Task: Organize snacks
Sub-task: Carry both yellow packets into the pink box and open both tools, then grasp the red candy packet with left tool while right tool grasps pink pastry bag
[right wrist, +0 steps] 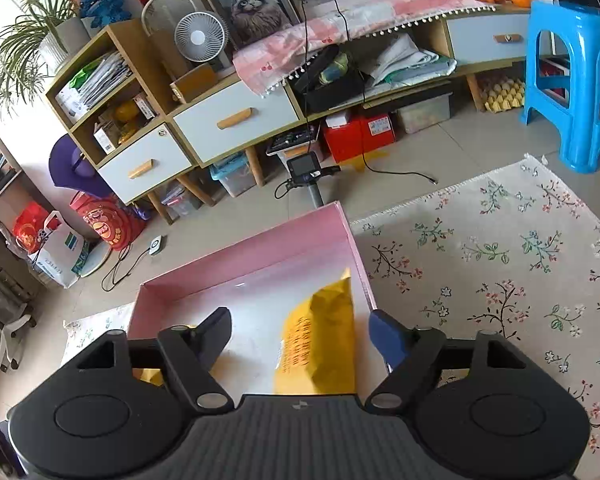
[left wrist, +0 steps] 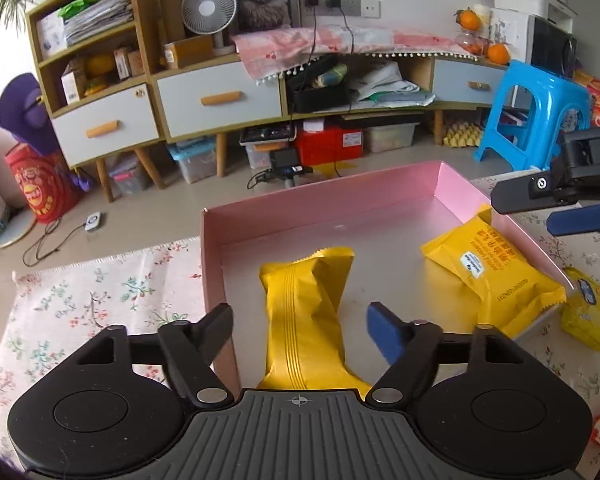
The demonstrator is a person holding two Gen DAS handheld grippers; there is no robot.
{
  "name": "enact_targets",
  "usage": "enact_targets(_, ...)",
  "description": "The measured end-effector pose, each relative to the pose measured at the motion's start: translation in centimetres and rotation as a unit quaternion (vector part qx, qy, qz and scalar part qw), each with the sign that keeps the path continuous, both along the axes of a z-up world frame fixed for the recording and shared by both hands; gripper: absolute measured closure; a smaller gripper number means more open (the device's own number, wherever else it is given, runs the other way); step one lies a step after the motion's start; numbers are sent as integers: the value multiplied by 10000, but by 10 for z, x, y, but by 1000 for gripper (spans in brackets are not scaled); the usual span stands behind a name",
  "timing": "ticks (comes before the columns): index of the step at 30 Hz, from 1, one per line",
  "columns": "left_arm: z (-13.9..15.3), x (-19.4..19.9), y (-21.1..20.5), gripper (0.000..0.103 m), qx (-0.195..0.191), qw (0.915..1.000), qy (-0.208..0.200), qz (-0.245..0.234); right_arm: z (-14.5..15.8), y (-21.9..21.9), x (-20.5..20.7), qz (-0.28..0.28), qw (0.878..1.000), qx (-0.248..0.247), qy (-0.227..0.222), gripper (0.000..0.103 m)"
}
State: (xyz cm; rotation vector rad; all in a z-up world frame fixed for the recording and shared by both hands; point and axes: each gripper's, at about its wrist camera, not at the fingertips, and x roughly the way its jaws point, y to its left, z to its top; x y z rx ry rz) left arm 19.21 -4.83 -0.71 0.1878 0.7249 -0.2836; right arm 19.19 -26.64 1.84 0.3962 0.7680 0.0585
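Pink box (left wrist: 452,184) holding two yellow snack packs (left wrist: 304,312) — both grippers' fingers (left wrist: 384,328) spread

Left wrist view: box (left wrist: 452,184) sits mid-frame on the cloth-covered bench (left wrist: 80,304). Two snack packets lie inside it: one (left wrist: 300,312) at lower centre, between the fingers of the left tool (left wrist: 300,326); another (left wrist: 496,272) at centre right, against the box's right wall. A third packet (left wrist: 584,312) lies outside the box, just right of that wall, on the cloth. Right tool (left wrist: 540,204) enters at the right edge, above the box's right side. Cabinet (left wrist: 220,100) stands behind, across the upper frame; stool (left wrist: 536,112) upper right, on the floor.

Right wrist view: a packet (right wrist: 324,340) lies in the box by its right wall; possibly another (right wrist: 150,376) at lower left, mostly hidden.
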Motion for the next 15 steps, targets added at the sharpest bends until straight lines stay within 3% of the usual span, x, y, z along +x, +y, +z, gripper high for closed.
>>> enact_targets(15, 35, -50, 12, 14, -232, 9993, 254, -140, 30, 15, -37, 118, 9990, -430, 41, 22)
